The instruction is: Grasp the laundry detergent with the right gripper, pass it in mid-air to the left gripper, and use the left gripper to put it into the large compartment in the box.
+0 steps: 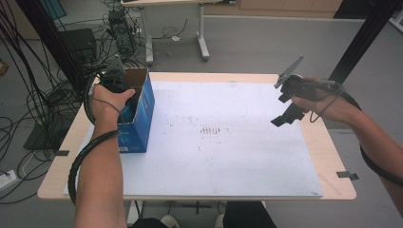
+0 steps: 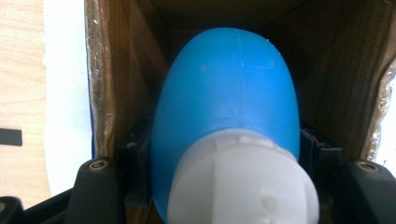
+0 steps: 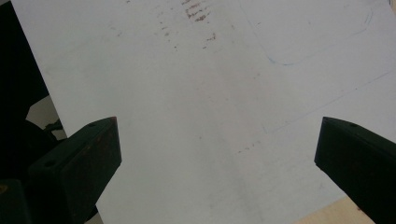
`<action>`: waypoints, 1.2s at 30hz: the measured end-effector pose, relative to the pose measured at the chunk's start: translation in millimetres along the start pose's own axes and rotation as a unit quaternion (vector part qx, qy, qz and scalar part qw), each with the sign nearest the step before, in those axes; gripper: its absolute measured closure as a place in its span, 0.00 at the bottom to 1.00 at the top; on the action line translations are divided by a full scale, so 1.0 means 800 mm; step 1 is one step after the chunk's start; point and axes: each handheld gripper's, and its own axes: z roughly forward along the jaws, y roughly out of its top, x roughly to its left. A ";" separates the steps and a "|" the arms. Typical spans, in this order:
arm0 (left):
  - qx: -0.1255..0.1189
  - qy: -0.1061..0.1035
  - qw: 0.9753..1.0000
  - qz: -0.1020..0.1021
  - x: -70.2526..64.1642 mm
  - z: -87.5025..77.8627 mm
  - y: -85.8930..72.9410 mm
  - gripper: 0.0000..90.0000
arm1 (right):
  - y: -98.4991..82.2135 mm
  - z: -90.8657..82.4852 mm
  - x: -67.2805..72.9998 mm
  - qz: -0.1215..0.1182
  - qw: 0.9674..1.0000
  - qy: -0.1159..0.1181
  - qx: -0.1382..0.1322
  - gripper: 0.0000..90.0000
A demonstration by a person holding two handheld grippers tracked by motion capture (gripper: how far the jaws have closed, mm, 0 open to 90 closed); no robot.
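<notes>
- White cap (image 2: 243,186) of the blue bottle (image 2: 229,98) sits closest to the lens in the left gripper view; bottle's rounded end points away from the gripper, down into the box
- left gripper (image 2: 229,154) is clamped on that bottle; black jaws hug it on both sides, just behind where the cap meets the blue body
- bottle is inside the blue cardboard box (image 1: 142,111); brown inner walls (image 2: 116,79) close in around the gripper on both sides
- from the high view the left gripper (image 1: 115,78) is poked into the open top of the box, at the table's (image 1: 332,156) far left corner
- right gripper (image 3: 217,149) is well apart from all that; jaws spread wide with nothing between them, just the white sheet (image 3: 210,93) below
- high view has the right gripper (image 1: 288,111) hovering over the sheet's right edge; some brownish smudges (image 1: 210,130) sit between the two grippers
</notes>
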 end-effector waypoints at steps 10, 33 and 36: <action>-0.001 0.000 1.000 -0.001 -0.001 0.000 0.000 0.40 | 0.002 0.001 0.000 -0.003 1.000 0.000 -0.001 0.00; -0.005 0.001 1.000 0.001 -0.002 0.000 0.000 0.40 | 0.001 0.003 0.002 -0.004 1.000 0.003 -0.002 0.00; -0.005 0.001 1.000 0.000 -0.001 0.000 0.000 0.40 | 0.001 0.002 0.003 -0.004 1.000 0.004 -0.002 0.00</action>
